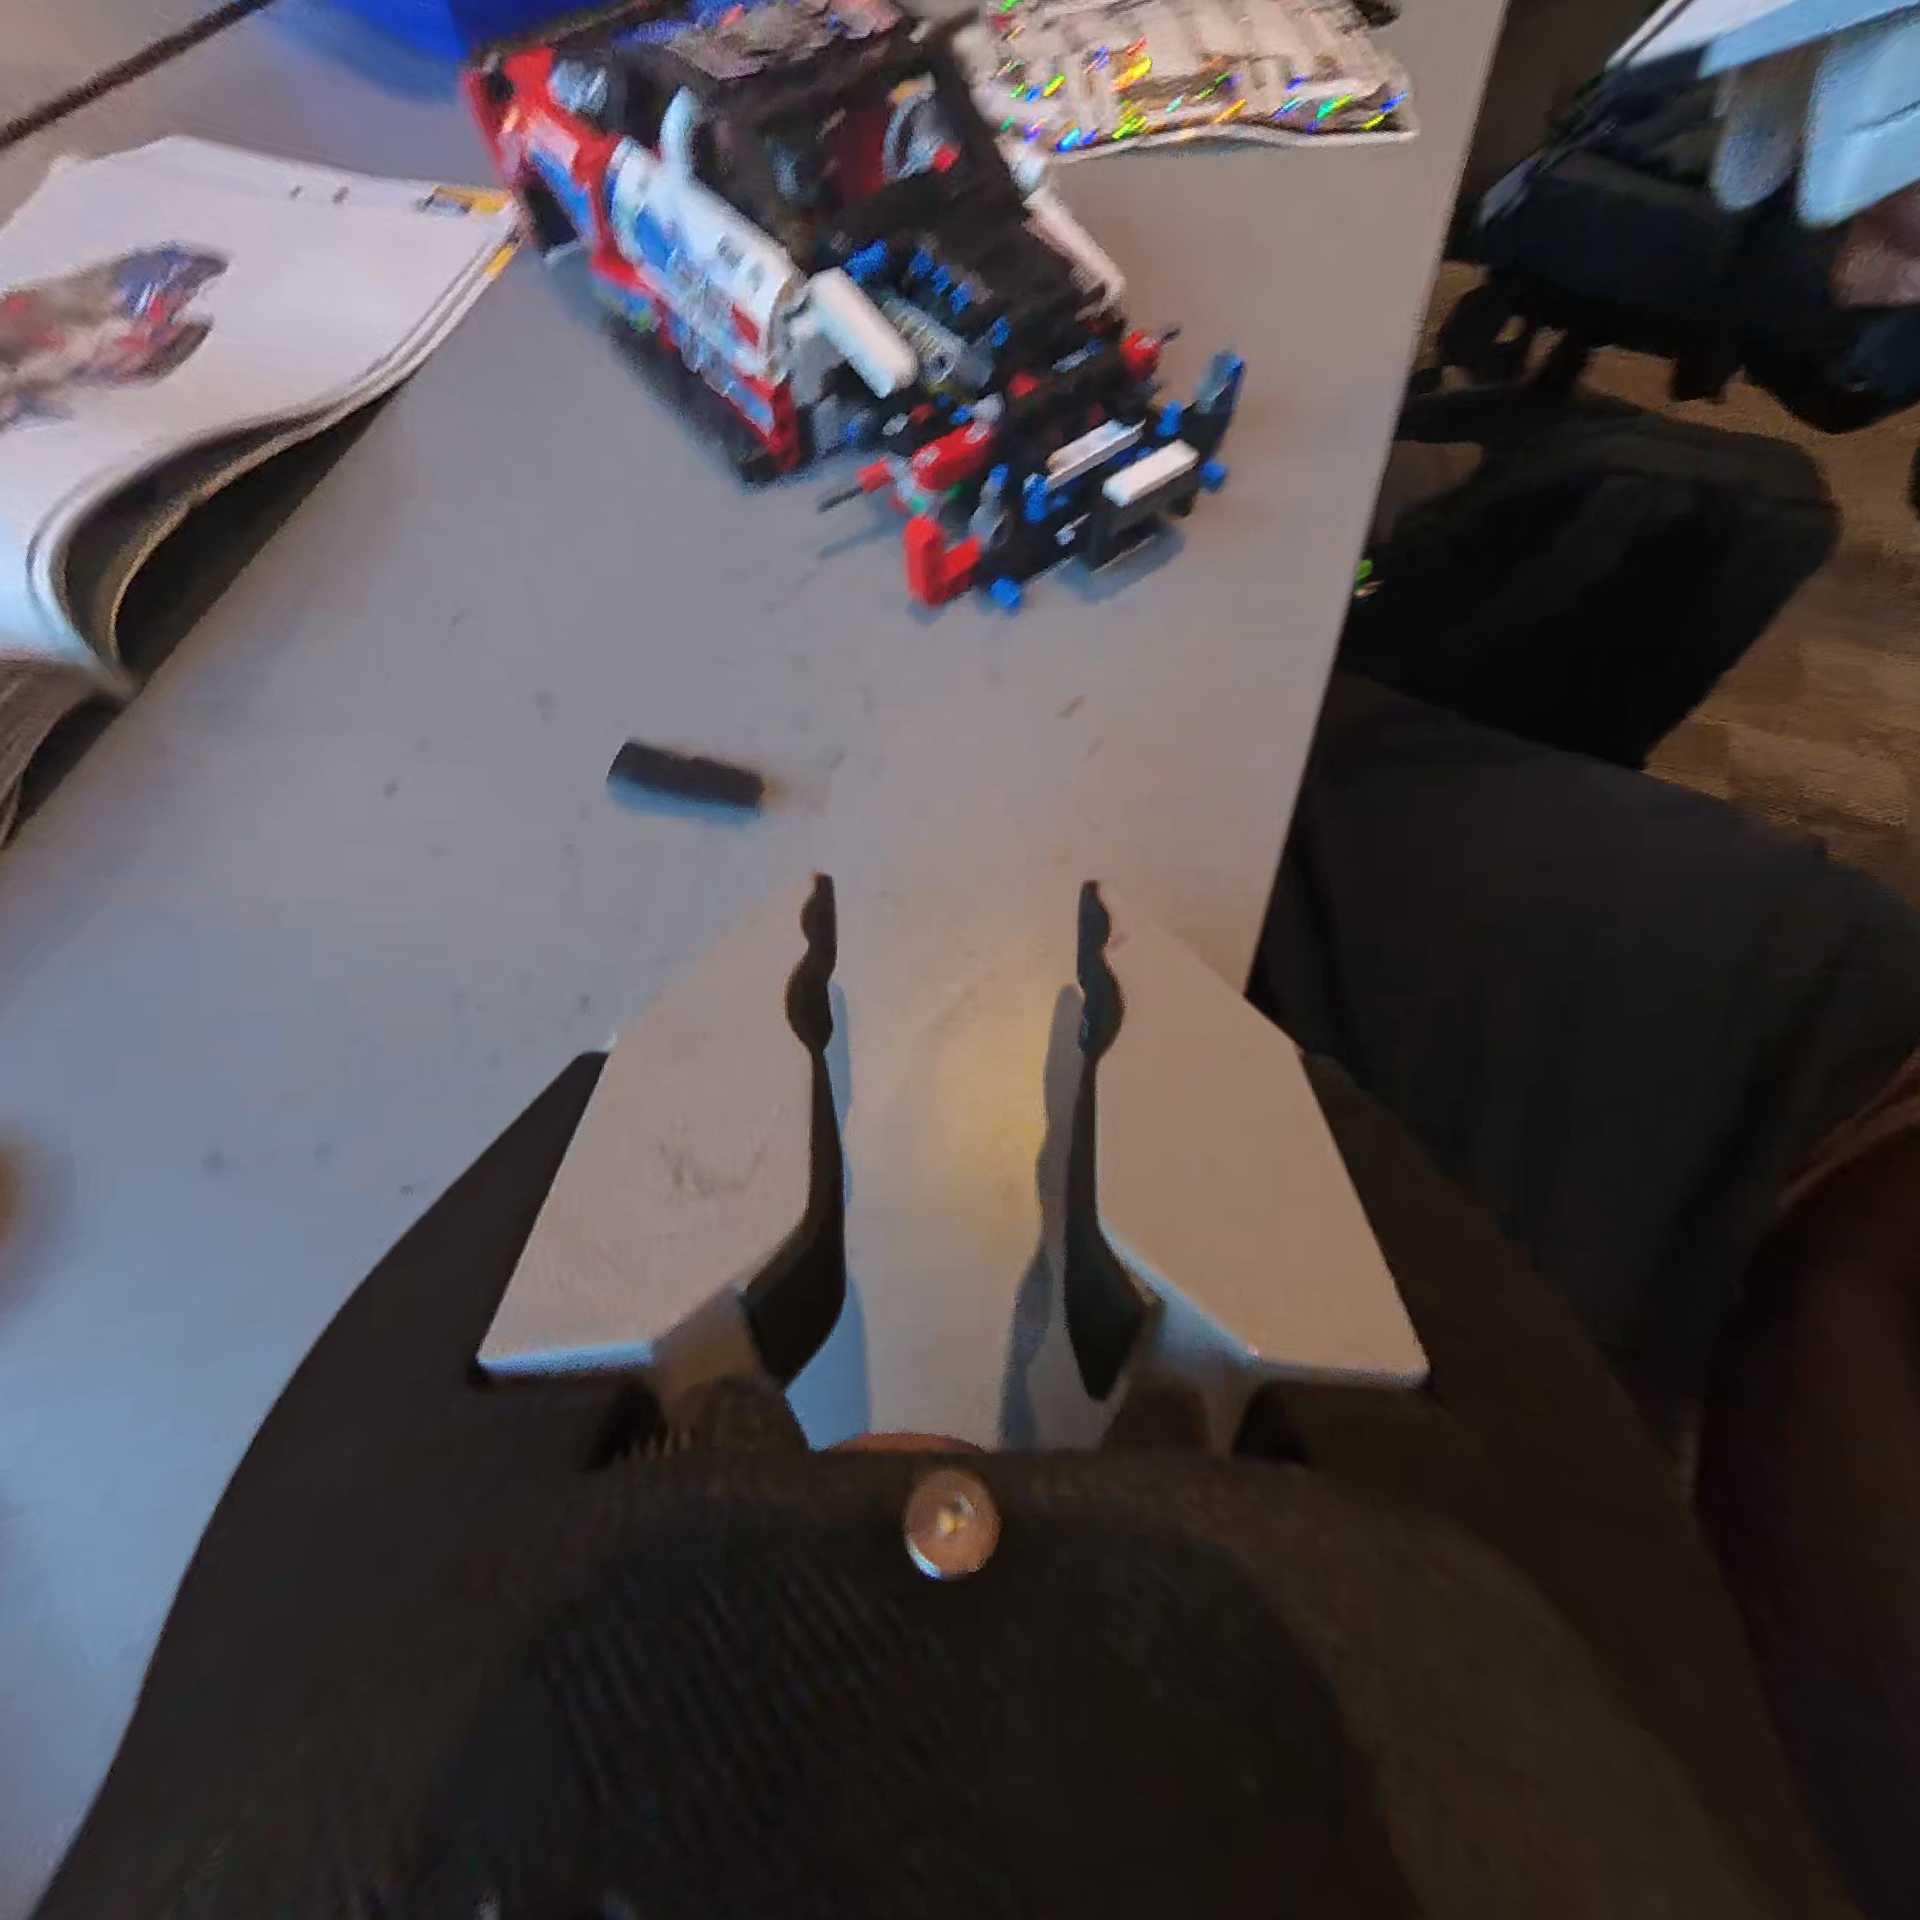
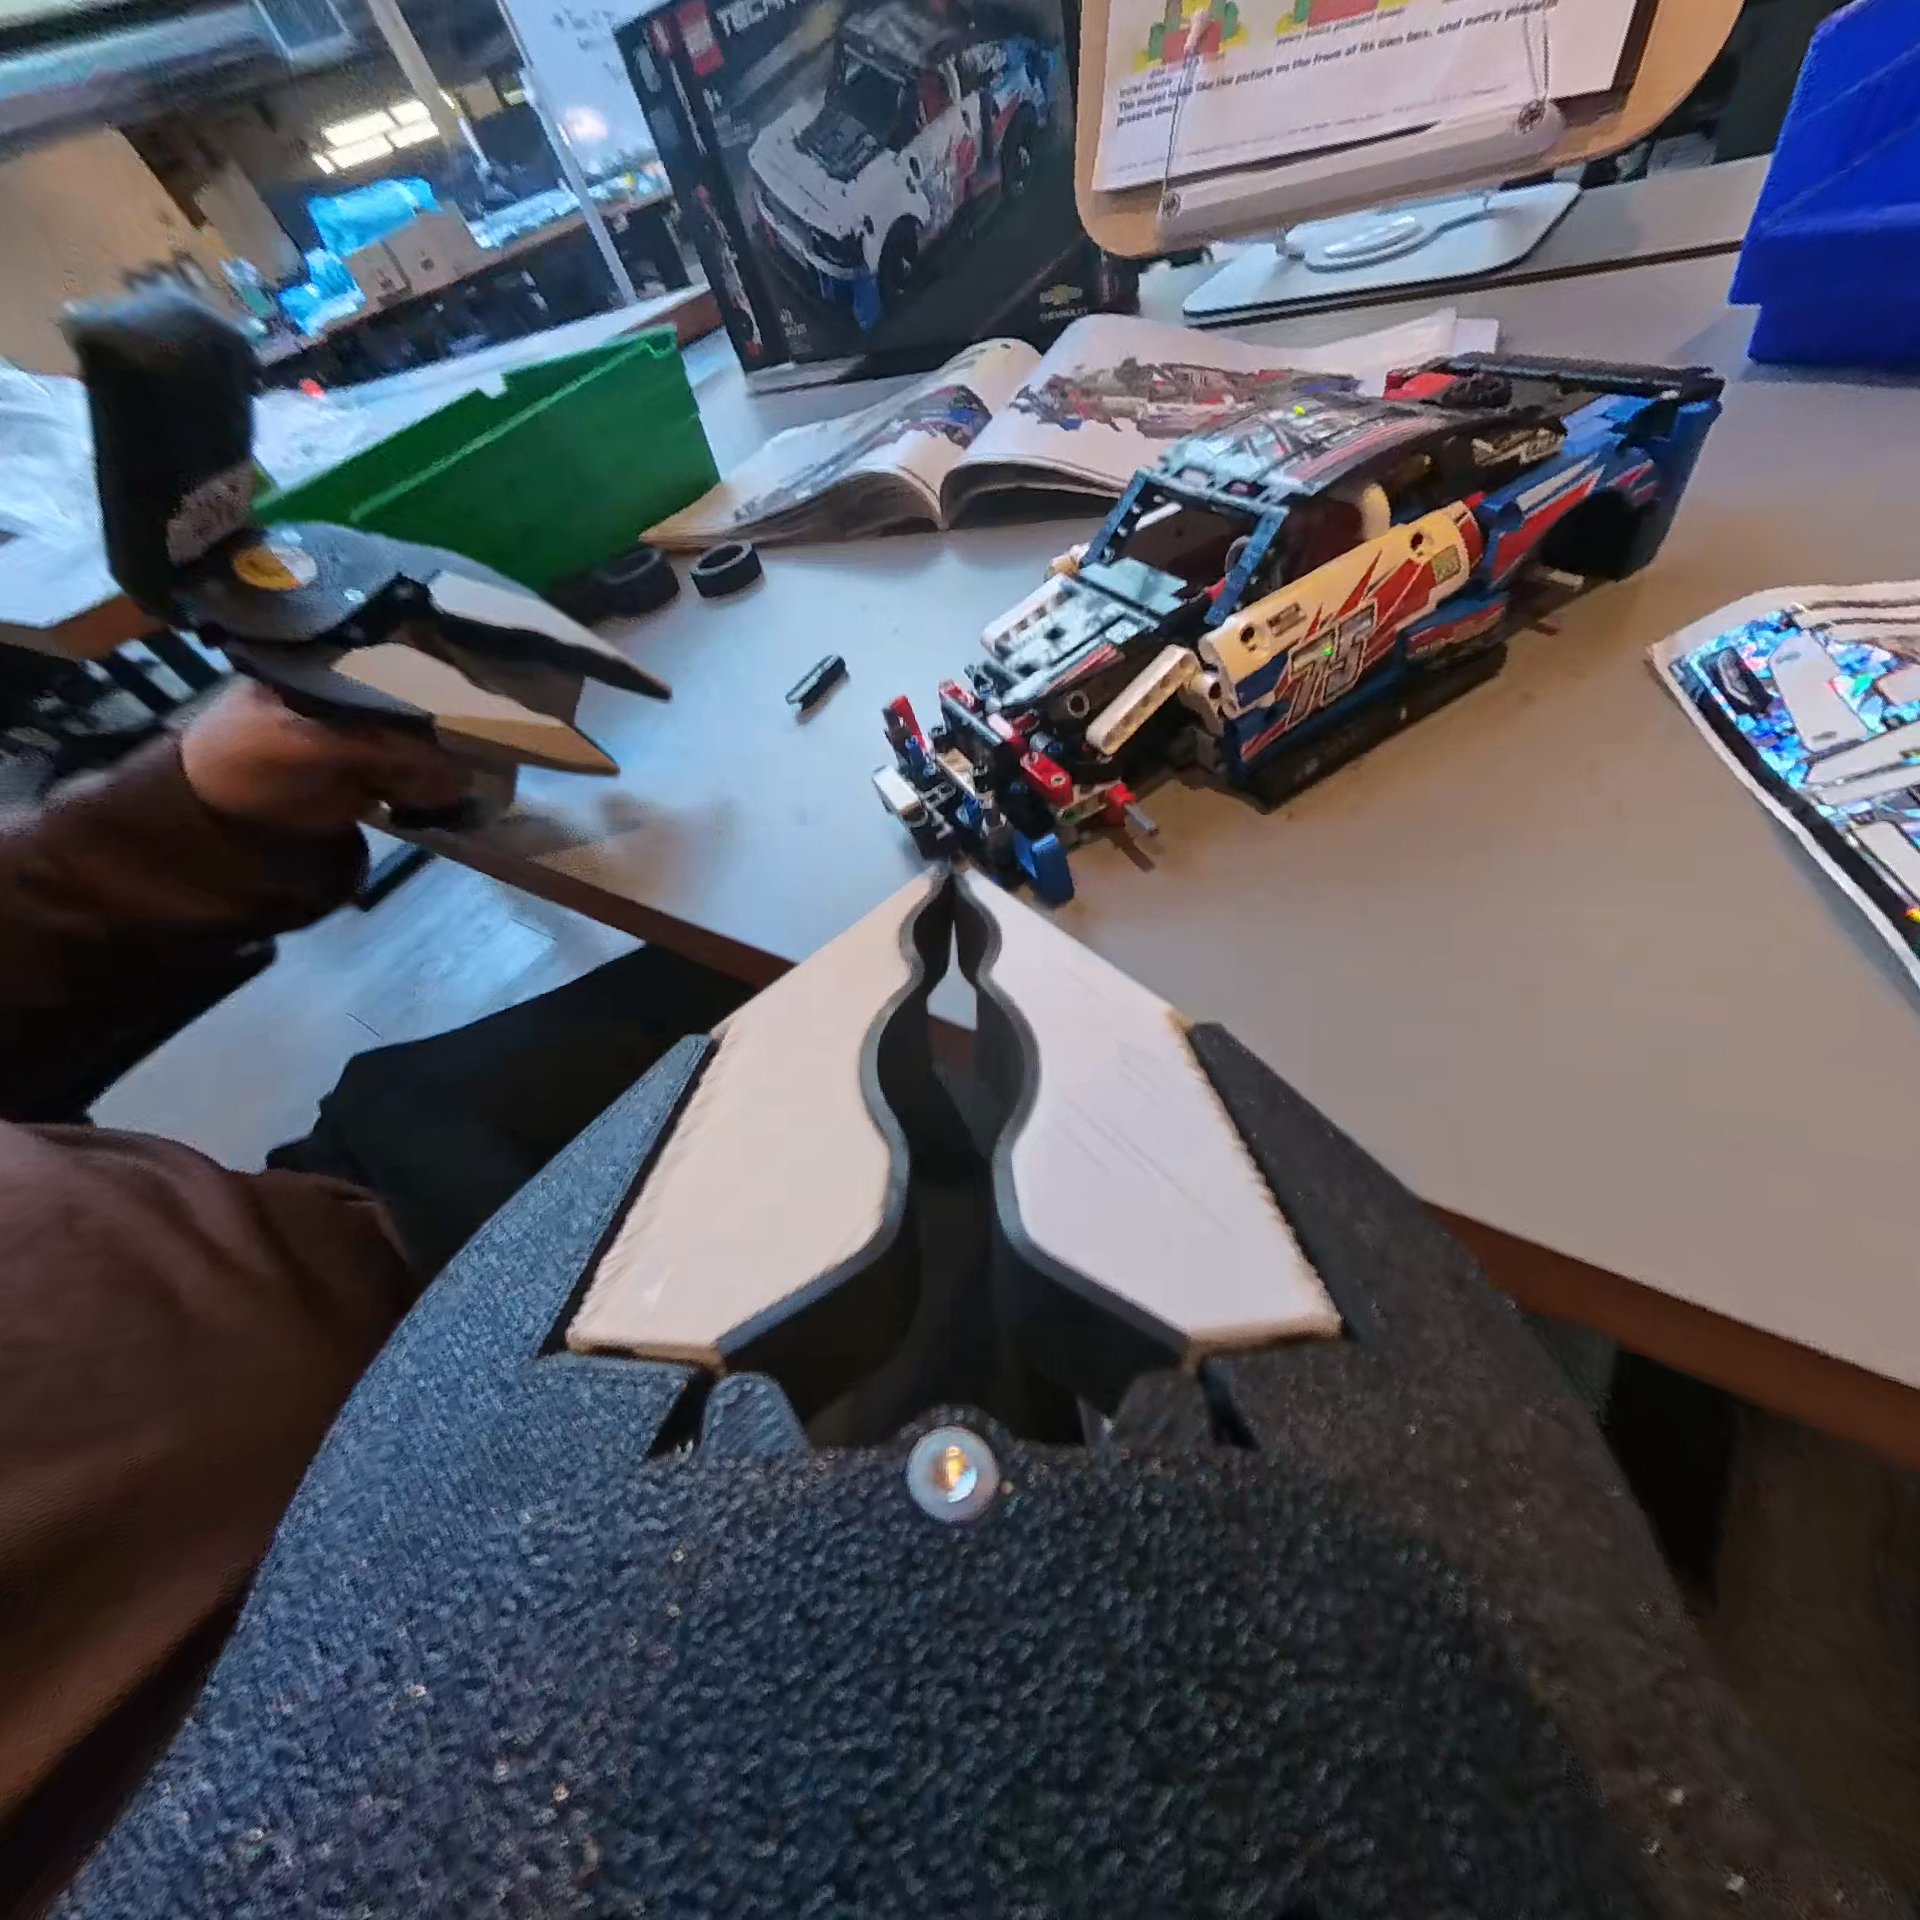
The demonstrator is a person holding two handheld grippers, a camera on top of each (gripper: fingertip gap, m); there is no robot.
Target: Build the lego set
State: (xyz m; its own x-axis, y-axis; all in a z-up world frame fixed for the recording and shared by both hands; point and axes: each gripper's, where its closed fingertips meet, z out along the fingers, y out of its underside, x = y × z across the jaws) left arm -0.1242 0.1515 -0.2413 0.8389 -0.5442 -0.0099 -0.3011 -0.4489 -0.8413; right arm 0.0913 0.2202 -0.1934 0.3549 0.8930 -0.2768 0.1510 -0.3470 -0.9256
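— Grey tabletop [image 2: 1351, 987] ran across both views, with shelves and boxes blurred in the room behind. What sat farthest left?

— In the right wrist view, a green bin [image 2: 540, 457], two loose black tyres [image 2: 727, 569] just in front of it, and the left gripper [image 2: 623, 727] hanging over the table's near edge, held by a hand [image 2: 291, 769] in a brown sleeve. Its jaws stood apart with nothing between them.

— And from its own camera?

— The same: the left gripper [image 1: 951, 904] gaped moderately wide and empty. A small black lego beam [image 1: 686, 777] lay on the table just ahead of the tips and slightly to their left, not touching them. An open instruction booklet [image 1: 208, 343] lay off to the left.

— Where was the model?

— The lego race car [image 2: 1351, 613], blue, white and red, sat mid-table, its unfinished nose pointing at the right gripper [image 2: 954, 883]. That claw was pinched nearly closed, tips almost meeting, holding nothing I could see, and the car's front bumper lay just beyond them.

— Further right?

— The set's box [image 2: 883, 177] stood behind, then a monitor stand [image 2: 1382, 239], a shiny sticker sheet [image 2: 1808, 707], and a blue bin [image 2: 1839, 187] at the far corner.
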